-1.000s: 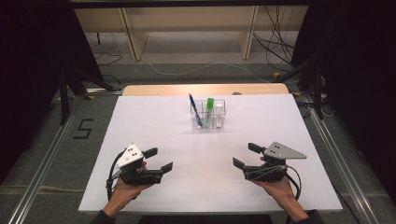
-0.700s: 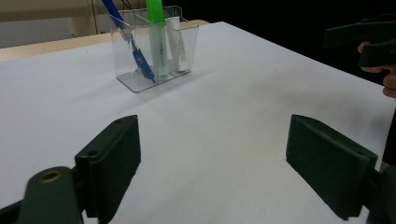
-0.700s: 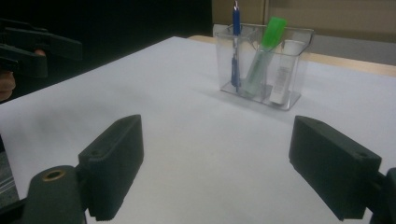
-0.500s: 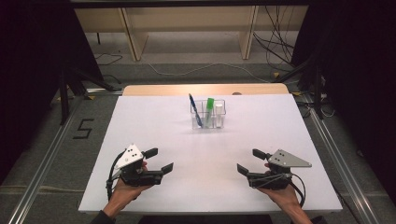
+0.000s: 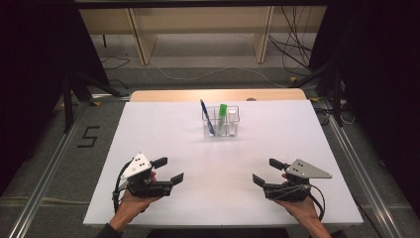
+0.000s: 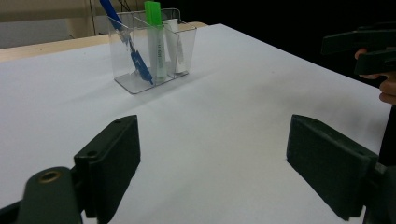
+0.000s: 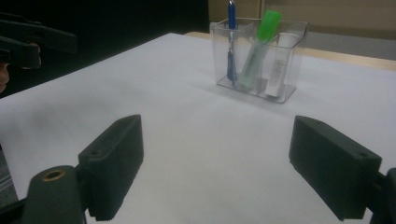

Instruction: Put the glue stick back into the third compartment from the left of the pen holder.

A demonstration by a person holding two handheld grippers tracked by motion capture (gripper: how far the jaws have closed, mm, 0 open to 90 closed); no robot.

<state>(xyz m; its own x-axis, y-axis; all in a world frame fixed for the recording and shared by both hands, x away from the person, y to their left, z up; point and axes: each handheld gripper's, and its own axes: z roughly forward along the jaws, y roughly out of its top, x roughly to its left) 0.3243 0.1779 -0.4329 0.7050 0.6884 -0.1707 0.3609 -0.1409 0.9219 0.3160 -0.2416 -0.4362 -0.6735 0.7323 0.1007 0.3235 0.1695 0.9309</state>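
A clear plastic holder (image 5: 221, 124) stands upright at the table's far middle. It holds a blue pen (image 5: 206, 117), a green highlighter (image 5: 222, 116) and a white tube (image 5: 232, 122). The left gripper view shows the same holder (image 6: 173, 50) ahead, with pen (image 6: 130, 46) and highlighter (image 6: 155, 42) inside. My left gripper (image 5: 169, 170) rests low near the front left, open and empty. My right gripper (image 5: 268, 171) sits near the front right, open too, nothing between its jaws. The right gripper view shows the holder (image 7: 289, 51) further off.
The white table top (image 5: 218, 163) lies bare between the grippers and the holder. A wooden strip (image 5: 163, 95) runs along its far edge. Metal rails (image 5: 49, 163) flank the table, and cables (image 5: 297, 49) lie on the floor behind.
My right gripper has drifted toward the near right and lower on the table. The left gripper has hardly moved.
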